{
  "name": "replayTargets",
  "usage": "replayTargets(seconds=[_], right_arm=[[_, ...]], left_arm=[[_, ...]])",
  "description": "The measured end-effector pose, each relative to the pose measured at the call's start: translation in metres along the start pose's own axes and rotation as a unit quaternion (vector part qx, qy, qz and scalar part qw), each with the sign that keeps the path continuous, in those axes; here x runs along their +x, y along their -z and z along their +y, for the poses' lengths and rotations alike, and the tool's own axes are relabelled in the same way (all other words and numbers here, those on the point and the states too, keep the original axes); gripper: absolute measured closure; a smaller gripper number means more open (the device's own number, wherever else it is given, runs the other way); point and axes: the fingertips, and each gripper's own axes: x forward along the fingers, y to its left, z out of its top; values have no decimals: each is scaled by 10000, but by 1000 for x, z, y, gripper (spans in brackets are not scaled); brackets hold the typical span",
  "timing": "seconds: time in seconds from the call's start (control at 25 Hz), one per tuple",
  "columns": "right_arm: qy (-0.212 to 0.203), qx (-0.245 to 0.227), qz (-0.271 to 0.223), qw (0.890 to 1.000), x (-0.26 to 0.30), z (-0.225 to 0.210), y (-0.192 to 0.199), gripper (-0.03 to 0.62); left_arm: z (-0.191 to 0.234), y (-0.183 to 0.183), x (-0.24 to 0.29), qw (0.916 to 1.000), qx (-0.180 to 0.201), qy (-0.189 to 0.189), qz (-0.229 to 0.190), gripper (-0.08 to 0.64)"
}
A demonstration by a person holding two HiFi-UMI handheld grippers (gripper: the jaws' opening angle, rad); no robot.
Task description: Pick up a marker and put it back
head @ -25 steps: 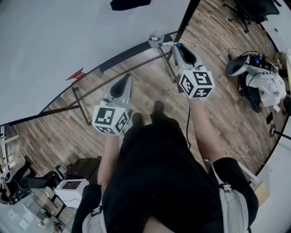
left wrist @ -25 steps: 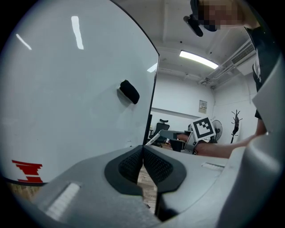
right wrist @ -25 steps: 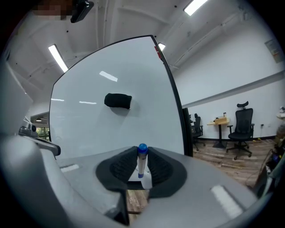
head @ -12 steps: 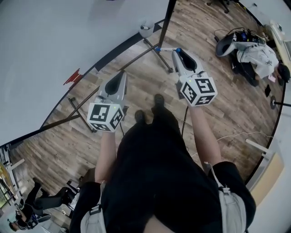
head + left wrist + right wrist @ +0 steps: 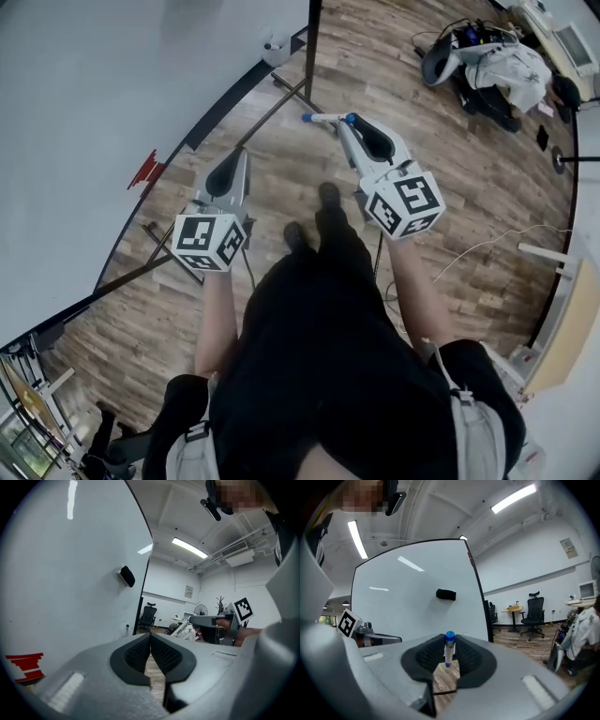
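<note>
You face the whiteboard (image 5: 94, 94), standing on the wooden floor (image 5: 469, 187). Your left gripper (image 5: 150, 638) is near the board's edge, its jaws pressed together with nothing between them. Your right gripper (image 5: 349, 127) is out over the floor and clamps the blue-capped marker (image 5: 449, 651) crosswise between its pads.

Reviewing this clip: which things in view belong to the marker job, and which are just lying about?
Part of the job:
- blue-capped marker, clamped in the right gripper
- left gripper, shut and empty
- whiteboard, probably where the marker belongs

Just lying about:
- black eraser stuck on the whiteboard
- office chair
- heap of gear
</note>
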Motion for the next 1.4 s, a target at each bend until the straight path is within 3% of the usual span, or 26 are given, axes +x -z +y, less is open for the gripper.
replayTargets(seconds=[0.36, 0.76, 1.04, 1.4], right_arm=[[119, 161, 79, 9998, -22, 19, 9, 518], [195, 91, 85, 9997, -12, 10, 3, 518], [4, -65, 67, 10000, 18, -9, -8, 518], [-506, -198, 79, 9985, 108, -47, -33, 518]], left_arm=[[-11, 0, -2, 9995, 13, 326, 39, 549], [-12, 0, 5, 9992, -17, 405, 67, 548], [-2, -2, 11, 9999, -37, 114, 67, 549], [29, -21, 52, 9984, -181, -526, -4, 548]])
